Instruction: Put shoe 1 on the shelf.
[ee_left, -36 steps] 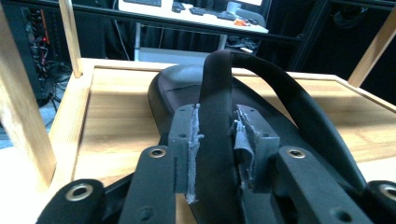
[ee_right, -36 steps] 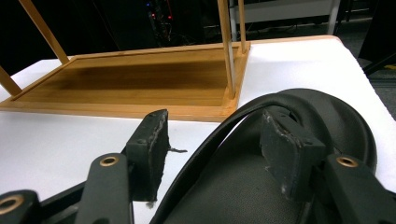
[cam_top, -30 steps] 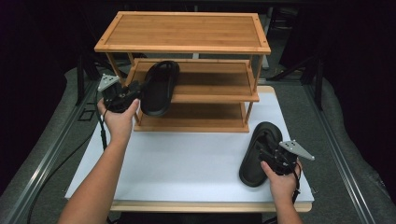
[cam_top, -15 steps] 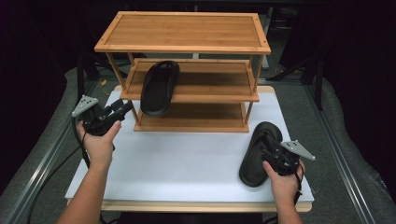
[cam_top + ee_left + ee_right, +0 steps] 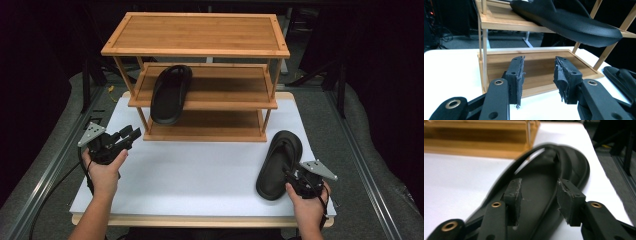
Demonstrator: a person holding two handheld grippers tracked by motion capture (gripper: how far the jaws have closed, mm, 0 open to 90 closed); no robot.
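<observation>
The right gripper [image 5: 291,178] sits low at the heel of a black flip-flop [image 5: 279,162] lying on the white table [image 5: 200,170], its jaws just closing in around the sole's rear but not clearly pressing it. The left gripper [image 5: 129,135] hovers empty, jaws parted, pointing at the bamboo shoe rack [image 5: 200,35]. A second black flip-flop [image 5: 171,92] rests on the rack's middle shelf, its heel overhanging the front edge.
</observation>
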